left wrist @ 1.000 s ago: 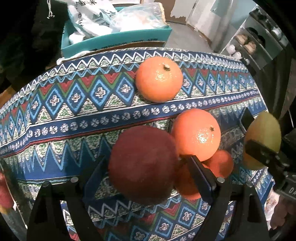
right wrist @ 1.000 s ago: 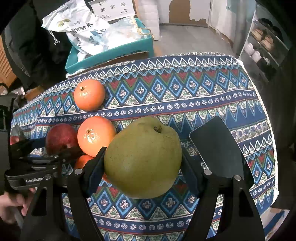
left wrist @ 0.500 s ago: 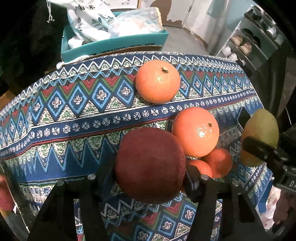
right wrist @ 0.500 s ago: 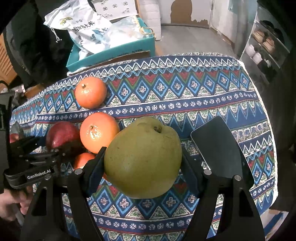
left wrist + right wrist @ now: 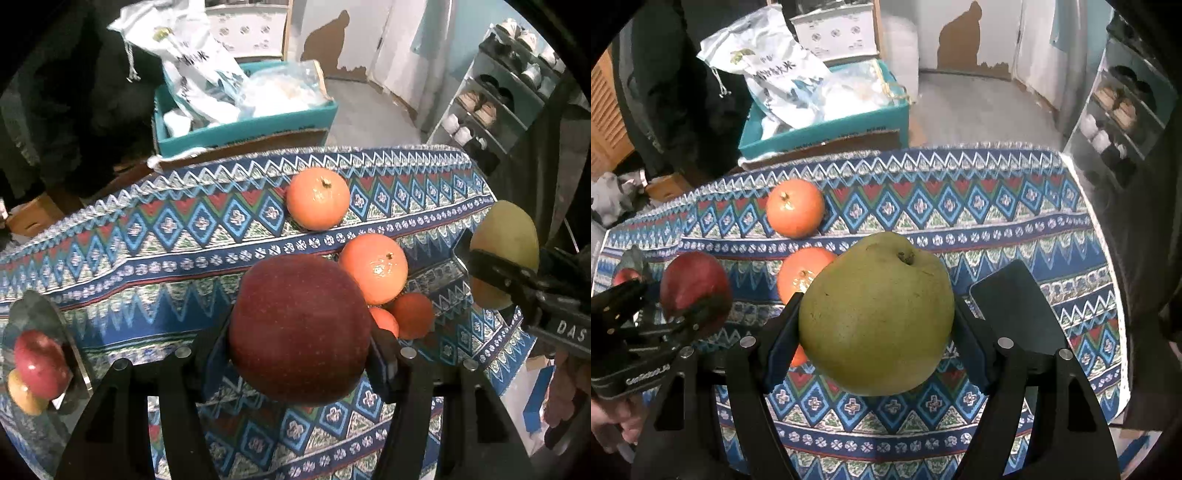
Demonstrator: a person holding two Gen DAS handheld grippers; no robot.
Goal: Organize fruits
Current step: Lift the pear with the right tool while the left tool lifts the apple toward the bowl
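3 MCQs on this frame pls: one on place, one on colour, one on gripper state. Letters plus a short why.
1. Where does the dark flat phone lie?
A. on the cloth, right of the pear
B. inside the teal box
C. on top of an orange

2. What colour is the fruit in the left gripper?
A. green-yellow
B. dark red
C. orange

3. What state is the right gripper in?
A. open, nothing in it
B. shut on an orange
C. shut on the pear

Answers:
1 A: the phone rests on the patterned tablecloth beside the pear.
2 B: the left gripper clamps a dark red apple.
3 C: the right gripper has both pads pressed on the pear's sides.
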